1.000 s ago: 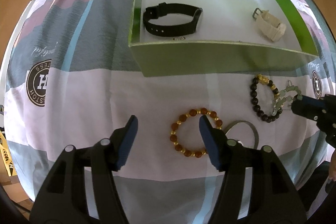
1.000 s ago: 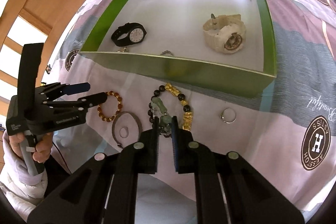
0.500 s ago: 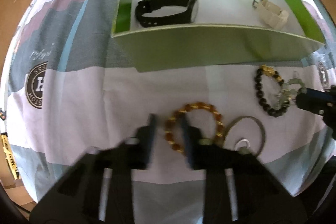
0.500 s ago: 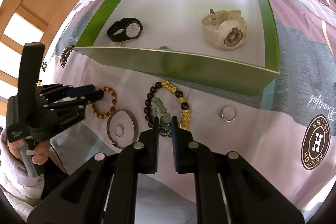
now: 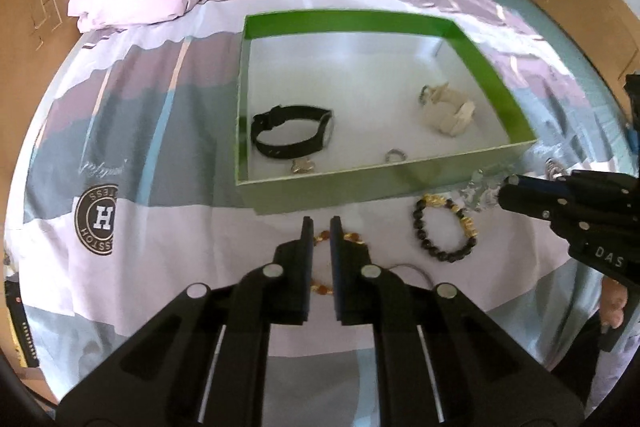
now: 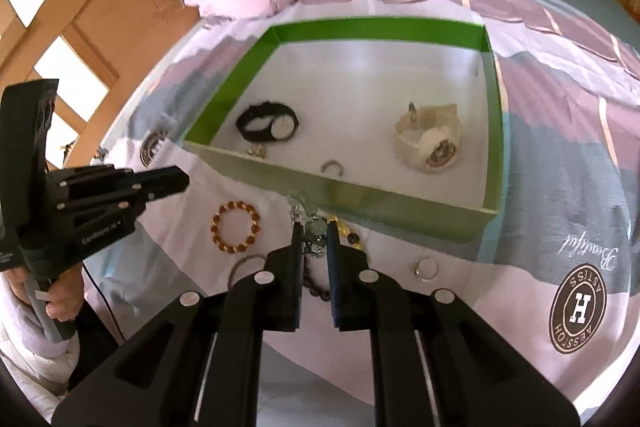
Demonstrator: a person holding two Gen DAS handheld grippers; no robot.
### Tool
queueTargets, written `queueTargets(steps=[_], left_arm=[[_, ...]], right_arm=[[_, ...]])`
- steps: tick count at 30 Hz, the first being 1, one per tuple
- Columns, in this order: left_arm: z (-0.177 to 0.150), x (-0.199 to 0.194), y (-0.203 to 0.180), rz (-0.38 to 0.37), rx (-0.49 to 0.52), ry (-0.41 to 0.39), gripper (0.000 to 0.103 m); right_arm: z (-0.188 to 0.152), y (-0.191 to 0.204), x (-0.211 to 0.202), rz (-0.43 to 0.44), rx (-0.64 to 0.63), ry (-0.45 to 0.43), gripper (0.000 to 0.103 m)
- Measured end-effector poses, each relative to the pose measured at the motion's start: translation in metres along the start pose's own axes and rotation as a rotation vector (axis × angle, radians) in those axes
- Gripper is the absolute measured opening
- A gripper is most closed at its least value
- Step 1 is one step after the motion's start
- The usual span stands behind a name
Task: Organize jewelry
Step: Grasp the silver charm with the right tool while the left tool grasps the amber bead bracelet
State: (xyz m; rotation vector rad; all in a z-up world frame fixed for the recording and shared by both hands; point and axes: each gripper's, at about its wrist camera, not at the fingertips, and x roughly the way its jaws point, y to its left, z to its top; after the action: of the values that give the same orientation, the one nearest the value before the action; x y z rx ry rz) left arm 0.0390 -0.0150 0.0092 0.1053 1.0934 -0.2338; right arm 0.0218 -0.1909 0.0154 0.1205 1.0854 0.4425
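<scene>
1. Right wrist view: the right gripper (image 6: pixel 313 227) has its jaws closed on the pale green bracelet (image 5: pixel 478 189); it hangs clear of the bed, just short of the near wall of the green box (image 5: pixel 360 187).
2. The job, as I read it, is to carry it over that wall; raise it enough that the dangling beads clear the rim, keep the squeeze steady, and let go only over bare white floor.
3. A good drop spot looks to be between the black watch (image 5: pixel 292 133) and the white watch (image 5: pixel 448 109); steer off the small ring (image 5: pixel 396 155) by the front wall.
4. Left wrist view: the left gripper (image 5: pixel 321 223) has its jaws drawn nearly together and holds nothing; the amber bracelet (image 6: pixel 236 227) lies flat on the bed beneath it.
5. For that one, open wider and come down astride a single side of the loop.
6. On the bed, outside the box: the black bead bracelet (image 5: pixel 444 231), a silver bangle (image 6: pixel 244 267) and a loose ring (image 6: pixel 426 269).
7. Writing now: "GenRobot.AI" on the left gripper's body; "DAS" on the right one.
8. The bedsheet (image 5: pixel 160 247) carries round badges with a big "H", whose ring lettering I can only half read, and the script word "Beautiful", upside down.
</scene>
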Motion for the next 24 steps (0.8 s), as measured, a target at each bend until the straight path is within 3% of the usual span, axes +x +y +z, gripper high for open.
queueTargets(steps=[2, 4, 8, 12, 13, 14, 18, 20, 24], left_arm=[[-0.003, 0.011, 0.013, 0.015, -0.005, 0.041, 0.017], [-0.008, 0.028, 0.015, 0.033, -0.014, 0.087, 0.018], [-0.016, 0.044, 0.023, 0.064, -0.035, 0.132, 0.042], [-0.020, 0.056, 0.023, 0.082, -0.024, 0.156, 0.042], [-0.021, 0.058, 0.023, 0.087, -0.023, 0.163, 0.040], [-0.023, 0.063, 0.024, 0.102, -0.028, 0.177, 0.031], [-0.024, 0.065, 0.023, 0.107, -0.019, 0.169, 0.023], [-0.024, 0.065, 0.021, 0.098, -0.020, 0.168, 0.007], [-0.021, 0.052, 0.017, 0.065, -0.016, 0.124, 0.007]], right_arm=[[-0.002, -0.001, 0.009, -0.025, 0.002, 0.032, 0.011], [-0.003, -0.004, 0.017, -0.037, 0.016, 0.060, 0.011], [-0.005, -0.005, 0.022, -0.043, 0.024, 0.079, 0.011], [-0.006, -0.004, 0.023, -0.045, 0.017, 0.084, 0.011], [-0.006, -0.004, 0.024, -0.045, 0.016, 0.086, 0.011], [-0.007, -0.003, 0.024, -0.045, 0.016, 0.087, 0.011], [-0.007, -0.003, 0.026, -0.046, 0.014, 0.091, 0.011], [-0.007, -0.002, 0.027, -0.048, 0.015, 0.090, 0.011], [-0.006, -0.003, 0.025, -0.046, 0.016, 0.078, 0.011]])
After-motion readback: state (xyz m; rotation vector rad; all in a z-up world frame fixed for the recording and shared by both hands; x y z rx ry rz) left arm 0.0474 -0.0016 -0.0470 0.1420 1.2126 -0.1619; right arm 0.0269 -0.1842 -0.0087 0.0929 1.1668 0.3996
